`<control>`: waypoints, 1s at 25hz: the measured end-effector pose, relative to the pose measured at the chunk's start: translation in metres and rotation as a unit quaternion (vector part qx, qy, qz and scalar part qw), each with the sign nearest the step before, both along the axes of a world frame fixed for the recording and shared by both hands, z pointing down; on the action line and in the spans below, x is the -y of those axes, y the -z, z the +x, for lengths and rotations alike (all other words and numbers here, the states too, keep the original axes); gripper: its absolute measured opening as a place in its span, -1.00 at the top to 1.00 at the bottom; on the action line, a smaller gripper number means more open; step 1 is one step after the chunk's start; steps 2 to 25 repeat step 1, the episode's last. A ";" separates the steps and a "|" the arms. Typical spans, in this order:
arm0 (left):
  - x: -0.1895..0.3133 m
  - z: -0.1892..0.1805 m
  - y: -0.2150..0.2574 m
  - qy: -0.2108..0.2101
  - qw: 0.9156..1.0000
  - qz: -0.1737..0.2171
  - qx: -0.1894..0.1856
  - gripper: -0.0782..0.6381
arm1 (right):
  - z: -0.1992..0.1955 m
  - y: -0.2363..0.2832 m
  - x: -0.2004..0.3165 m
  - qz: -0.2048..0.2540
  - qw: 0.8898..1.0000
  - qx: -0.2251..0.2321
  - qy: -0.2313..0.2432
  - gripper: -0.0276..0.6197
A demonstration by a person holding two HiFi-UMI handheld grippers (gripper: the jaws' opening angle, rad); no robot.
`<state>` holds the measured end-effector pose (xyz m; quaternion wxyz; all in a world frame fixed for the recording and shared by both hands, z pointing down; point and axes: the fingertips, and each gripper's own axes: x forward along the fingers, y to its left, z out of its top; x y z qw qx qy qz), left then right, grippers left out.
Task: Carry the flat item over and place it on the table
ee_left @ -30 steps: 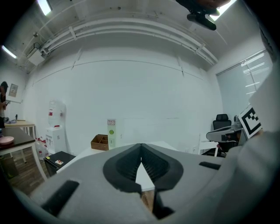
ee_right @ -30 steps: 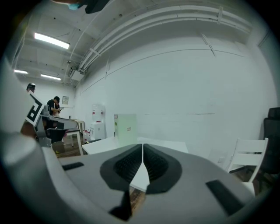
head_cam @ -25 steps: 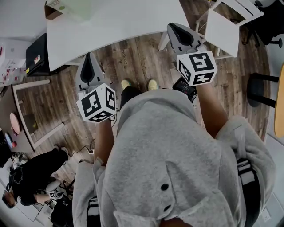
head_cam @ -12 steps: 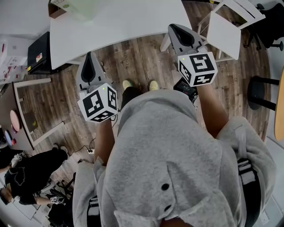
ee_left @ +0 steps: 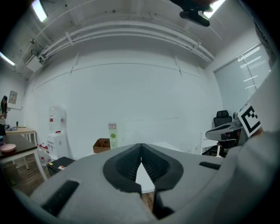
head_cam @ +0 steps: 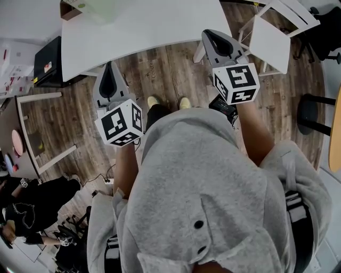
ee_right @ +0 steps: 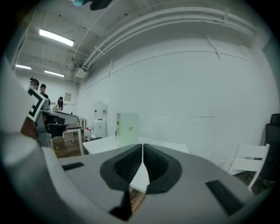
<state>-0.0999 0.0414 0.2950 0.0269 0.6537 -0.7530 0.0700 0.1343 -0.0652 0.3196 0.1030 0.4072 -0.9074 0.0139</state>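
Both grippers are held level over the wood floor, in front of the white table (head_cam: 144,26). My left gripper (head_cam: 110,65) is shut with nothing in it; its dark ribbed pads meet at the tip (ee_left: 141,145). The right gripper (head_cam: 205,33) is shut and empty too, its jaws closed to a thin line (ee_right: 142,145). A pale green flat panel (ee_right: 127,127) stands upright at the table's far left corner (head_cam: 98,8), well beyond both grippers. The table edge shows just past each pair of jaws.
A white chair (head_cam: 269,37) stands right of the table, with a dark stool (head_cam: 310,106) further right. A black box (head_cam: 47,61) sits at the table's left end. A wooden box (ee_left: 101,144) and a water dispenser (ee_left: 56,135) are by the far wall. A person in black (head_cam: 26,208) crouches at lower left.
Both grippers have stayed where they were, shut. The person in black at lower left has shifted position.
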 end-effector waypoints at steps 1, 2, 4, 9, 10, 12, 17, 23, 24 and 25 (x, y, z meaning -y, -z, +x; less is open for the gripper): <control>0.000 0.001 0.000 0.000 1.000 0.000 0.000 0.72 | 0.000 0.000 0.000 0.000 1.000 0.000 0.000 0.83; 0.000 0.001 0.000 0.000 1.000 0.000 0.000 0.72 | 0.000 0.000 0.000 0.000 1.000 0.000 0.000 0.83; 0.000 0.001 0.000 0.000 1.000 0.000 0.000 0.72 | 0.000 0.000 0.000 0.000 1.000 0.000 0.000 0.83; 0.000 0.001 0.000 0.000 1.000 0.000 0.000 0.72 | 0.000 0.000 0.000 0.000 1.000 0.000 0.000 0.83; 0.000 0.001 0.000 0.000 1.000 0.000 0.000 0.72 | 0.000 0.000 0.000 0.000 1.000 0.000 0.000 0.83; 0.000 0.001 0.000 0.000 1.000 0.000 0.000 0.72 | 0.000 0.000 0.000 0.000 1.000 0.000 0.000 0.83; 0.000 0.001 0.000 0.000 1.000 0.000 0.000 0.72 | 0.000 0.000 0.000 0.000 1.000 0.000 0.000 0.83; 0.000 0.001 0.000 0.000 1.000 0.000 0.000 0.72 | 0.000 0.000 0.000 0.000 1.000 0.000 0.000 0.83; 0.000 0.001 0.000 0.000 1.000 0.000 0.000 0.72 | 0.000 0.000 0.000 0.000 1.000 0.000 0.000 0.83; 0.000 0.001 0.000 0.000 1.000 0.000 0.000 0.72 | 0.000 0.000 0.000 0.000 1.000 0.000 0.000 0.83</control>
